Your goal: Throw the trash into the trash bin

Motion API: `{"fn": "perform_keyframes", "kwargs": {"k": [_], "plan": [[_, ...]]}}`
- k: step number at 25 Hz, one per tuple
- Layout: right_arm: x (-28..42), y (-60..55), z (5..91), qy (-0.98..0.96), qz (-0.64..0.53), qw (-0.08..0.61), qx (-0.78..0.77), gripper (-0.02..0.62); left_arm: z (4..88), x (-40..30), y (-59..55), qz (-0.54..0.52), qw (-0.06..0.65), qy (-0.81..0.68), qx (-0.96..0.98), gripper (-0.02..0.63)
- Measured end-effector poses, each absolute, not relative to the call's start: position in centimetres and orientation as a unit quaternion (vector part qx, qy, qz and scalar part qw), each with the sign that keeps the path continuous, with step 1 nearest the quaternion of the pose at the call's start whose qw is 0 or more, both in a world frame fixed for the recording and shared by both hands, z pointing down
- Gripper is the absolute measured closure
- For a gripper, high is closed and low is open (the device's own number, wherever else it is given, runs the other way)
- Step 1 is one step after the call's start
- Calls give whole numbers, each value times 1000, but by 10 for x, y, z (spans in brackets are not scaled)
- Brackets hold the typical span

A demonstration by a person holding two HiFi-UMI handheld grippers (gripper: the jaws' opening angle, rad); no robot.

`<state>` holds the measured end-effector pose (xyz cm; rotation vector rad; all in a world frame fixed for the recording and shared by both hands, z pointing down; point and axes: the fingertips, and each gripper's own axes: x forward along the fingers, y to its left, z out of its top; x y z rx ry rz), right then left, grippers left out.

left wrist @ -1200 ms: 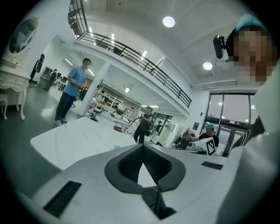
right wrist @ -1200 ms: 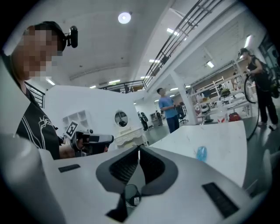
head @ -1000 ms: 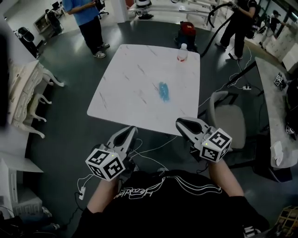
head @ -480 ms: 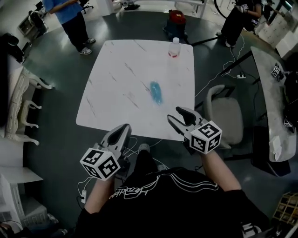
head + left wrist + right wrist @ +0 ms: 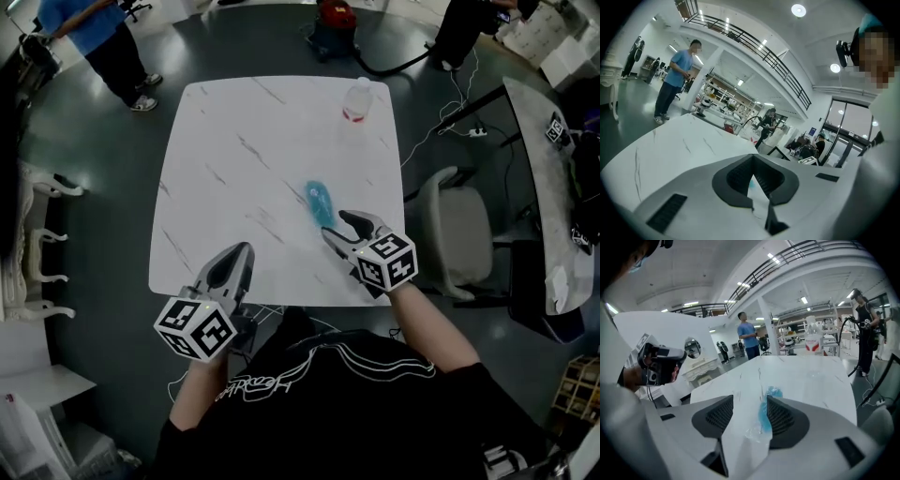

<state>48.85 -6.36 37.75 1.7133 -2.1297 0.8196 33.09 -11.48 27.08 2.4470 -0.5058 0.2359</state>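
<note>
Marble surface [image 5: 234,169]: blue plastic trash [image 5: 321,204] lies right of centre, toward the near edge. My right gripper [image 5: 339,225], jaws just now opening wide, frames it without pinching; my left gripper [image 5: 239,253] is pressed together, empty. Risk: flimsy film skids away if one jaw lands first.

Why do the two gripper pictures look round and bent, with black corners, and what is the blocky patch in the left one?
Left and right gripper views: wide-angle lenses curve the black balcony railing and leave dark corners. Left gripper view: the blocky patch was added afterwards to hide a face. Head view: straighter lines; the white marble-patterned table is evenly lit.
</note>
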Motion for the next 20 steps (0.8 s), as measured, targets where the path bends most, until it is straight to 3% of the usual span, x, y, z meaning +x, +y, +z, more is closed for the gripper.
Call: {"fn": "perform_keyframes", "kwargs": {"k": [13,20], "plan": [[511,-98,462,-634,362,231,643,364,305,314,-172,119,322,-230,911,601],[512,-96,469,-618,368,243,651,506,309,303,-173,121,330,-247,903,601]]}}
